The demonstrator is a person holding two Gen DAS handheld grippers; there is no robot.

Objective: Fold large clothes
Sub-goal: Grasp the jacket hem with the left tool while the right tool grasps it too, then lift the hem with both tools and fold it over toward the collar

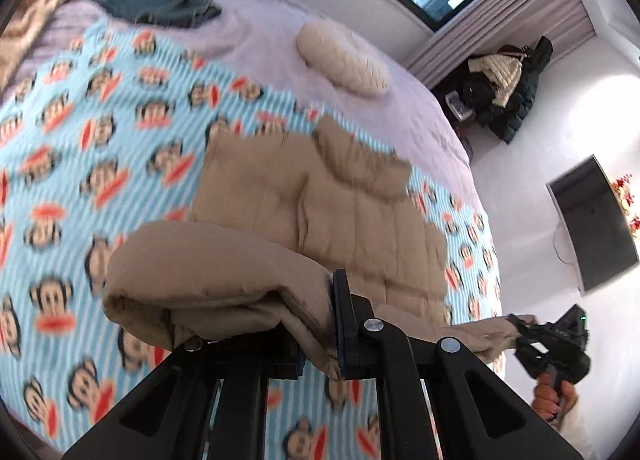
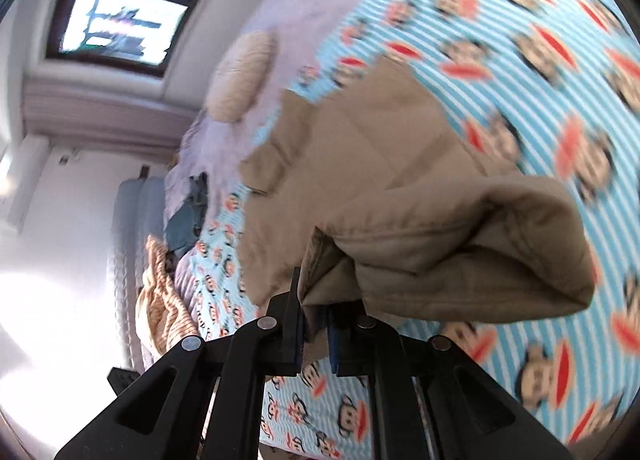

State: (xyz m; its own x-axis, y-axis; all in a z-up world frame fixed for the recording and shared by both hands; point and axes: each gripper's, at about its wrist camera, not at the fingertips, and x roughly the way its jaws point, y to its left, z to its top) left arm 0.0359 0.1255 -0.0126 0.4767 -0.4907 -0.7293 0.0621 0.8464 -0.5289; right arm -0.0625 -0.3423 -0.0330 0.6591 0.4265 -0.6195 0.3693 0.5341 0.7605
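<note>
The left tool (image 1: 316,336) is clenched on one corner of the tan quilted jacket (image 1: 320,216), the right tool (image 2: 314,336) on the other; a matched pair of grips, so the hem lifts evenly and can be carried over as one fold, I judge; the pinched edge bunches into a roll at each tool; beyond, the jacket's body lies flat on the monkey-print blanket (image 1: 100,132) of the bed; farther off sit a cream pillow (image 1: 344,58) and dark folded clothes (image 1: 156,0).
</note>
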